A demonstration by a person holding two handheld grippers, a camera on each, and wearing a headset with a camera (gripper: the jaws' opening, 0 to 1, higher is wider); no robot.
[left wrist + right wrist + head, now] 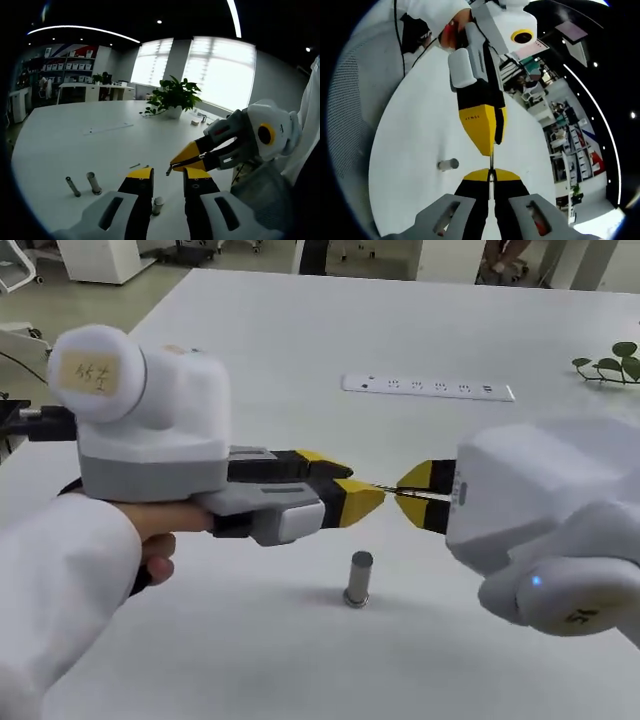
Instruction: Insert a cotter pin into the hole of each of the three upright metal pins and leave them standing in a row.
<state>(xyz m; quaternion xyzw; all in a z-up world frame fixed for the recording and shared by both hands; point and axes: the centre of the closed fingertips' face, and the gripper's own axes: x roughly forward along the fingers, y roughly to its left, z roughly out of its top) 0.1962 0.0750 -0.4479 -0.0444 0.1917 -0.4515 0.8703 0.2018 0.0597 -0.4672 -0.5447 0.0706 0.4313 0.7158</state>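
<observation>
The right gripper (406, 493) has its jaws pinched fully shut on a thin cotter pin (392, 489), holding it level above the white workbench (250, 360). The pin's free end sits right at the tips of the left gripper (366, 500). In the left gripper view those jaws are a narrow gap apart with nothing clamped, and the pin tip sits just ahead of the gap.

One metal pin (359, 580) stands upright on the bench, just below where the two grippers meet. In the left gripper view, a second metal pin (93, 183) stands off to the left, and a third metal pin (73, 186) just beside it looks to be lying on its side. Two loose cotter pins (135, 165) lie on the bench beyond the left jaw.

Other stuff around:
- A white power strip (428, 387) further back, well apart from the work.
- Potted plant (172, 95) on the bench by the windows (some leaves (610, 365) poke in at the right edge of the head view).
- The person's hand (155, 530) and white sleeve (50, 580) behind the left gripper.

For writing, there's a yellowish sticker (88, 373) on the left gripper with handwriting. It looks like "55" plus a character I can't make out. The tiny lettering (470, 118) on the yellow jaw face in the right gripper view is too small to read.
</observation>
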